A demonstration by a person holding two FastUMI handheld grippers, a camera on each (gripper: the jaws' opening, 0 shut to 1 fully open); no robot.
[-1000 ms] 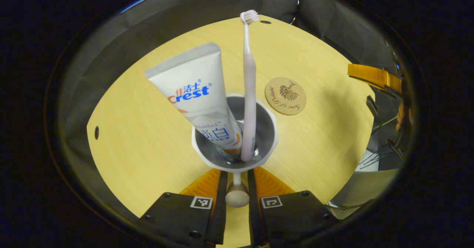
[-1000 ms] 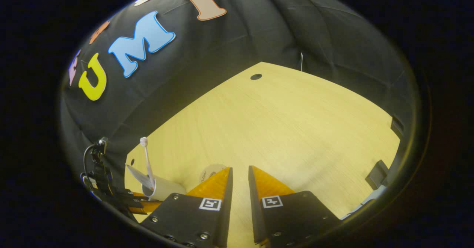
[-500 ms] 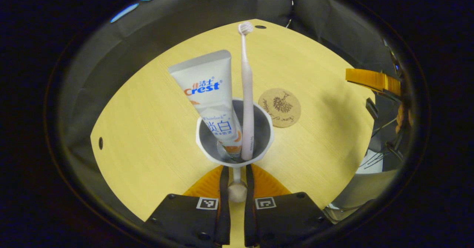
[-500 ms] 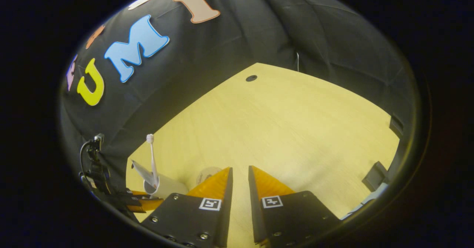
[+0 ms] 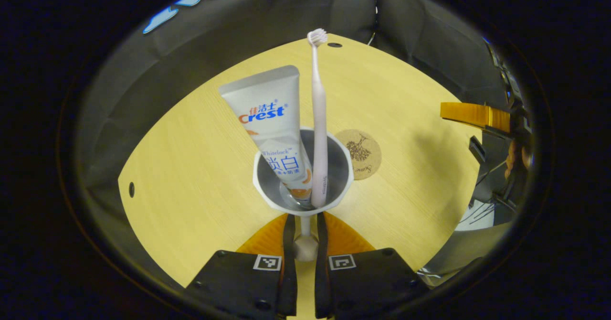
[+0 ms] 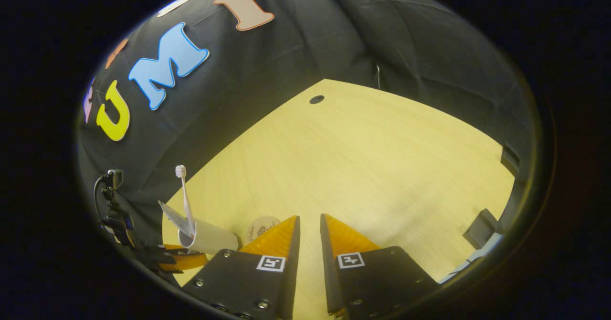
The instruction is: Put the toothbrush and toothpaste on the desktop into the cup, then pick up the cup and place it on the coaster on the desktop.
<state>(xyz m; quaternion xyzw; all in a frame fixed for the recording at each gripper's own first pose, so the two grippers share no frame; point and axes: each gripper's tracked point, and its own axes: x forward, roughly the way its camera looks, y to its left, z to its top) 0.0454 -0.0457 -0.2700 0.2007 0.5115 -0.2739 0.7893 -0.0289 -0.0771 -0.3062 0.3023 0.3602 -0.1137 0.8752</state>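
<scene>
In the left gripper view we see the left tool (image 5: 305, 224) nearly closed, both fingers pinching the thin handle knob of the white cup (image 5: 304, 176); the cup sits right ahead of the fingertips, and whether its base touches the wooden table (image 5: 191, 167) we cannot tell; inside the cup the toothpaste (image 5: 272, 119) stands cap down and leans to the left, the pink toothbrush (image 5: 319, 119) stands close to upright just beside it with bristles up; the two touch or nearly touch low in the cup; the round cork coaster (image 5: 363, 150) lies flat on the table just to the right of the cup, the cup rim overlapping its edge in this view, so we cannot say if they touch; the cup is not on the coaster; at the far right edge we see an orange finger of the right tool, with part of a hand (image 5: 518, 153) behind it.

In the right gripper view the right tool (image 6: 308, 224) hangs over bare table, fingers a narrow gap apart and holding nothing; low on the left we see the cup (image 6: 210, 239) with toothbrush (image 6: 184, 196) and toothpaste (image 6: 174, 219) sticking out, the coaster (image 6: 261, 227) just beside it, and the left tool's orange fingers (image 6: 184, 260) at the cup.
</scene>
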